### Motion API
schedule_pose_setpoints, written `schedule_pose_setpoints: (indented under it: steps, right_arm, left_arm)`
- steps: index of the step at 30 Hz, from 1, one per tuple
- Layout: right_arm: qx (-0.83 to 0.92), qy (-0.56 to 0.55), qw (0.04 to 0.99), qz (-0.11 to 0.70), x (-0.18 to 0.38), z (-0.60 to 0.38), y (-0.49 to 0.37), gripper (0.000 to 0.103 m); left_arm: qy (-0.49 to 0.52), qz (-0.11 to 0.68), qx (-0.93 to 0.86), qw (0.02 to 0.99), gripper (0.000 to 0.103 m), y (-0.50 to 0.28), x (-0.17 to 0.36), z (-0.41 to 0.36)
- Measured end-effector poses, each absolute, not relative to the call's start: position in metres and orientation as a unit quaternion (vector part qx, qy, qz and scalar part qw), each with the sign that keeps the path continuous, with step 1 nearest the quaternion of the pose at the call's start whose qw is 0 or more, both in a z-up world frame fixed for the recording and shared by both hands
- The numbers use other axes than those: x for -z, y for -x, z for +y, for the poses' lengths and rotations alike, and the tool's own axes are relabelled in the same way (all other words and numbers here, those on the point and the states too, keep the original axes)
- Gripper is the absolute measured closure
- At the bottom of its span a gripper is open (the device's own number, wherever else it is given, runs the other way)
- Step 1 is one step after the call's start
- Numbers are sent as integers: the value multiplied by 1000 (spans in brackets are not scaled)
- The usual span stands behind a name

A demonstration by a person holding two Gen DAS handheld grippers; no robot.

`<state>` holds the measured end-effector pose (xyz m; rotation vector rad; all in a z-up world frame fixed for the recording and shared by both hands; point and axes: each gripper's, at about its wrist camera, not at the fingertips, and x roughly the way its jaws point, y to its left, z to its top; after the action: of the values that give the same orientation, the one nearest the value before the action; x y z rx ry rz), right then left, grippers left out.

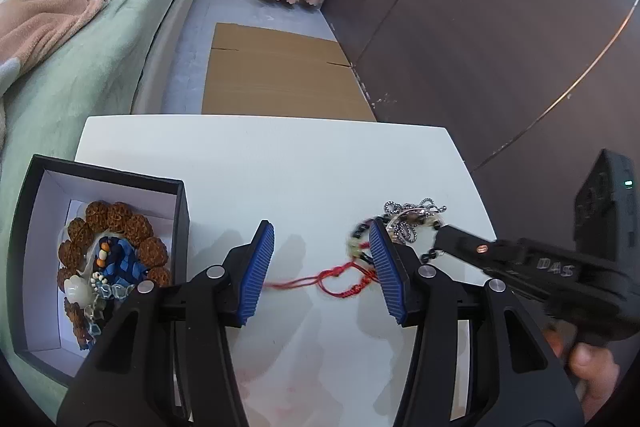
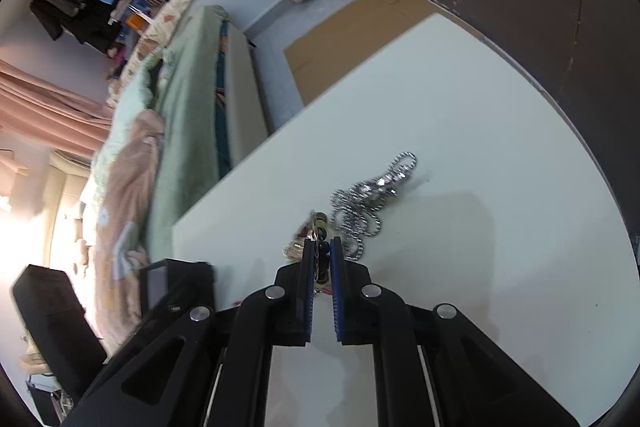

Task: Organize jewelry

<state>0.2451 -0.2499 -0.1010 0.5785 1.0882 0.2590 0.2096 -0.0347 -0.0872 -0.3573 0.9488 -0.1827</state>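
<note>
Two items left on the white surface (image 1: 280, 163): beaded bracelet (image 2: 316, 227) with red cord (image 1: 320, 279), pinched in the closed right gripper (image 2: 322, 247); silver chain (image 2: 360, 203) just beside. Left gripper (image 1: 320, 259) half-open, empty. Box (image 1: 176, 203) holds the rest. Risk: chain snagging, cord dragging. Legible: "DAS" on the right gripper.

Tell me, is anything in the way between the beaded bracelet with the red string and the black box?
Yes. The left hand-held gripper hangs open over the white table, right between the bracelet, pinched by the right hand-held gripper, and the box. No loose object lies on the table between them.
</note>
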Motion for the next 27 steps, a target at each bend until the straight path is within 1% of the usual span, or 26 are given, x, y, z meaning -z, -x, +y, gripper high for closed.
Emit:
schedule_pose_setpoints:
  steps: [5, 9, 14, 22, 25, 26, 27]
  right_arm:
    - [-136, -272, 803, 513, 96, -256, -242, 95]
    - [-113, -254, 794, 541, 108, -263, -243, 95]
    - [-95, -251, 788, 554, 120, -272, -244, 95]
    - [-98, -279, 792, 534, 112, -290, -239, 95]
    - [-84, -257, 791, 550, 116, -293, -237, 95]
    - [-76, -254, 789, 554, 118, -294, -237, 92]
    - [-69, -252, 787, 559, 121, -296, -236, 92]
  left_arm:
    - [164, 450, 87, 873, 53, -209, 86, -39]
    - [156, 446, 102, 875, 53, -207, 84, -48]
    - [149, 458, 108, 870, 53, -209, 92, -60]
    - [145, 466, 111, 866, 53, -212, 99, -66]
    - [146, 468, 110, 865, 53, -213, 100, -65]
    - [147, 469, 109, 864, 53, -213, 100, -65]
    - [147, 470, 109, 864, 53, -214, 101, -65]
